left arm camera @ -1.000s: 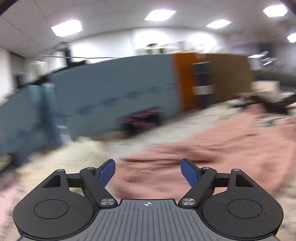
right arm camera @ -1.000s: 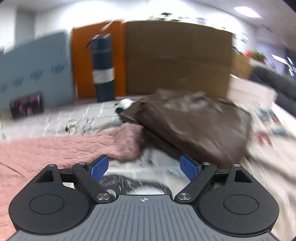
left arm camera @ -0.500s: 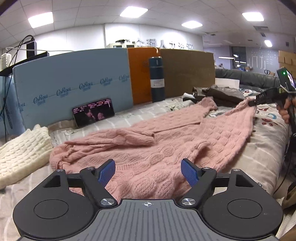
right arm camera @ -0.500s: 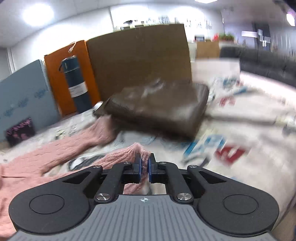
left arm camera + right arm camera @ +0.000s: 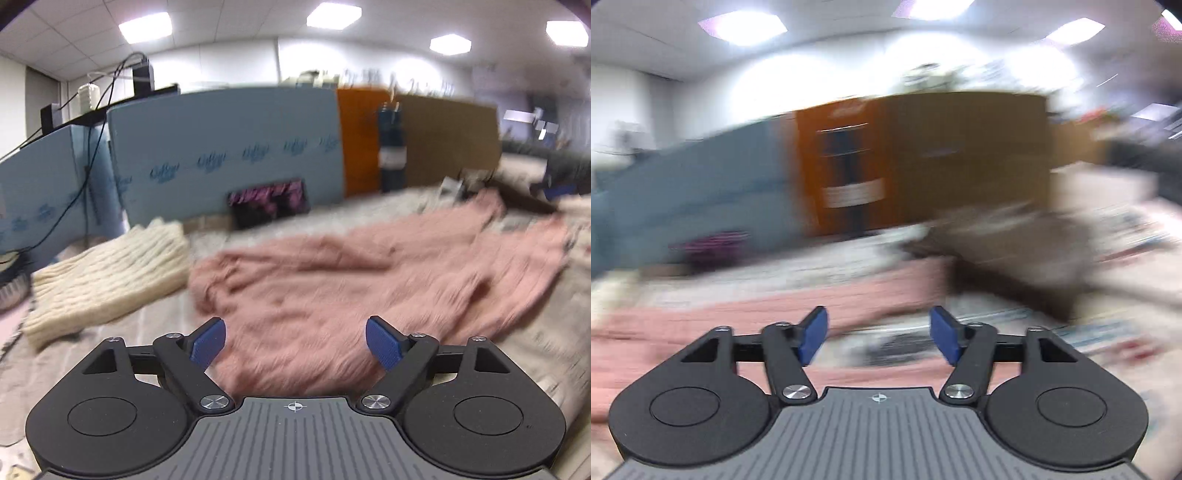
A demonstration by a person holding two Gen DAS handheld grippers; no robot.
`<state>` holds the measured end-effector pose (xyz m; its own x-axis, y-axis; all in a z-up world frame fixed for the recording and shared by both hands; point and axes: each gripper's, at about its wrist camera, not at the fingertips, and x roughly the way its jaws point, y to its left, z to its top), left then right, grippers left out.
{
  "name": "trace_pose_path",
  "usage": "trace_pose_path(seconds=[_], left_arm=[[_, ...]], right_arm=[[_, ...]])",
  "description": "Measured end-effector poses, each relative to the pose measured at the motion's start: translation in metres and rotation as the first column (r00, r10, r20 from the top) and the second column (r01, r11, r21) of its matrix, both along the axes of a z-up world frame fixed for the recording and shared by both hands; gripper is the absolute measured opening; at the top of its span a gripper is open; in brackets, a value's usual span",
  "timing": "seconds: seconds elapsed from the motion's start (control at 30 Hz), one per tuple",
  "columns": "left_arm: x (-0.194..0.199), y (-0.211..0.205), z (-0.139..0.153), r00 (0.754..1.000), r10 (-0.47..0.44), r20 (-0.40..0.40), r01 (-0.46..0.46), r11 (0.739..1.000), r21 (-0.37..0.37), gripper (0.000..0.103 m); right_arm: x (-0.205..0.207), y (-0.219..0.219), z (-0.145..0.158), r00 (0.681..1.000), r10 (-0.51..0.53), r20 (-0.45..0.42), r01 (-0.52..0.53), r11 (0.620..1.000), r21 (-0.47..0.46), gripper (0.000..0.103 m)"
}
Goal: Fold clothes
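A pink knitted sweater lies spread out across the patterned bed cover. My left gripper hovers over its near hem, jaws wide and still opening, nothing between the pads. In the blurred right wrist view the pink sweater stretches across the left and under the gripper. My right gripper is above the bed cover just past the sweater's edge, its jaws opening with nothing between them. The right gripper also shows far right in the left wrist view.
A folded cream knit lies left of the sweater. A dark brown garment is heaped at the far right. Blue foam boards, an orange board, a cardboard panel, a dark bottle and a phone line the back.
The right gripper was shut on the sweater's edge half a second ago; now its jaws stand apart and empty, and it has swung left. The left gripper dipped closer to the near hem.
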<state>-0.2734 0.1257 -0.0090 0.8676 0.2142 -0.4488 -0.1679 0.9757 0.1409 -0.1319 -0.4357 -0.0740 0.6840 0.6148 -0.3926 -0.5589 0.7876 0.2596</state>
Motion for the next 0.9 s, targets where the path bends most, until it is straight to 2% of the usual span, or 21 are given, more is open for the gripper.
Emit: trace_pose_path(seconds=[0.03,0.1,0.2,0.23,0.27,0.3,0.37,0.47,0.53,0.6,0.7,0.8,0.83,0.87,0.9], left_arm=[[0.001,-0.001,-0.003,0.999,0.005,-0.032,-0.005,1.000,0.016,0.086],[0.001,-0.002,-0.010,0.997,0.019,-0.078,-0.016,0.999,0.033,0.086],[-0.005,-0.003,-0.014,0.995,0.042,-0.087,-0.038,0.998,0.049,0.088],[-0.008,-0.004,-0.014,0.996,0.045,-0.083,-0.041,0.998,0.051,0.088],[-0.011,-0.003,-0.013,0.996,0.049,-0.076,-0.045,0.997,0.055,0.089],[-0.013,-0.003,-0.010,0.997,0.056,-0.059,-0.053,0.997,0.059,0.089],[-0.017,-0.001,-0.005,0.997,0.071,-0.026,-0.069,0.995,0.066,0.089],[-0.012,-0.003,0.003,0.998,0.053,0.034,-0.055,0.996,0.067,0.089],[-0.008,-0.004,0.009,0.996,0.040,0.075,-0.045,0.997,0.068,0.089],[0.000,-0.008,0.012,0.996,0.009,0.093,-0.015,0.997,0.071,0.089],[0.015,-0.017,0.003,0.999,-0.038,0.030,0.034,0.994,0.105,0.089],[0.027,-0.024,-0.006,0.998,-0.057,-0.029,0.060,0.989,0.137,0.089],[0.029,-0.025,-0.009,0.998,-0.046,-0.046,0.052,0.988,0.149,0.089],[0.029,-0.025,-0.011,0.998,-0.039,-0.058,0.047,0.987,0.156,0.089],[0.030,-0.025,-0.013,0.997,-0.031,-0.070,0.043,0.985,0.164,0.089]], right_arm=[[-0.003,0.016,-0.003,0.994,0.100,-0.045,-0.099,0.995,0.033,0.067],[-0.009,0.050,-0.011,0.961,0.255,-0.106,-0.249,0.966,0.068,0.067],[-0.017,0.099,-0.026,0.905,0.385,-0.181,-0.382,0.923,0.054,0.064],[-0.018,0.112,-0.032,0.888,0.412,-0.204,-0.417,0.909,0.021,0.059],[-0.021,0.124,-0.038,0.876,0.429,-0.221,-0.443,0.896,-0.015,0.043],[-0.024,0.131,-0.041,0.876,0.431,-0.218,-0.450,0.892,-0.046,0.037],[-0.033,0.129,-0.038,0.875,0.448,-0.182,-0.463,0.885,-0.052,0.012],[-0.038,0.109,-0.025,0.859,0.478,-0.181,-0.479,0.877,0.044,0.011],[-0.048,0.095,-0.011,0.868,0.472,-0.152,-0.466,0.882,0.076,0.011],[-0.054,0.088,-0.003,0.883,0.453,-0.125,-0.449,0.891,0.066,0.011],[-0.060,0.086,-0.007,0.898,0.426,-0.108,-0.429,0.903,-0.004,0.011],[-0.067,0.098,-0.023,0.918,0.395,-0.045,-0.397,0.908,-0.131,0.013],[-0.068,0.102,-0.028,0.925,0.380,-0.021,-0.377,0.910,-0.173,0.020],[-0.069,0.106,-0.034,0.931,0.365,0.003,-0.356,0.910,-0.215,0.034],[-0.069,0.110,-0.039,0.936,0.351,0.025,-0.333,0.907,-0.257,0.040]])
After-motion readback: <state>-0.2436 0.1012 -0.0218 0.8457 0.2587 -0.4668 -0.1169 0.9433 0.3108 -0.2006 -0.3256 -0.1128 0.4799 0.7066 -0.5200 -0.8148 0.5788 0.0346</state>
